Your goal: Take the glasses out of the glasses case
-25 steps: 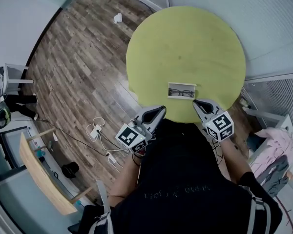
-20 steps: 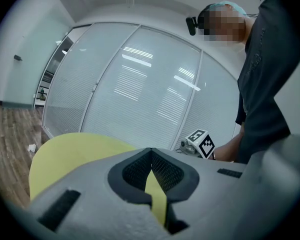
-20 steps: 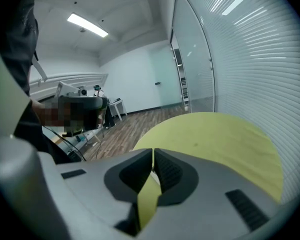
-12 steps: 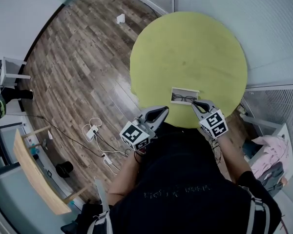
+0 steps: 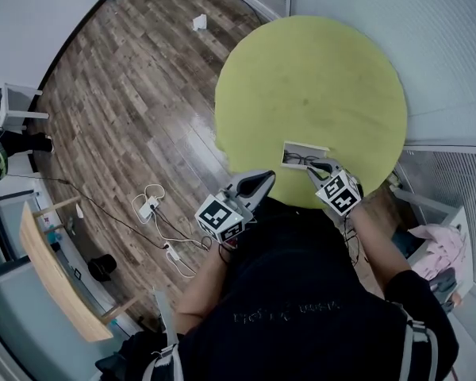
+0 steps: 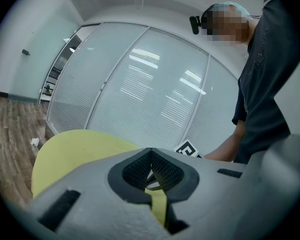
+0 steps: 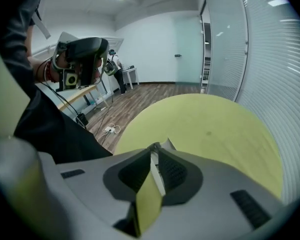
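Observation:
An open white glasses case lies near the front edge of the round yellow-green table, with dark-framed glasses inside it. My right gripper is shut, and its tips are at the case's near right corner. In the right gripper view the case's white rim shows just past the closed right gripper. My left gripper is shut and empty at the table's front edge, left of the case and apart from it. Its tips meet in the left gripper view.
The table stands on a wooden floor beside a glass partition. A power strip with cables lies on the floor to the left. A wooden desk stands at the lower left. The person's dark torso fills the bottom of the head view.
My right gripper has moved forward and leftward, from the table's edge up to the case's near right corner. The left gripper has hardly moved.

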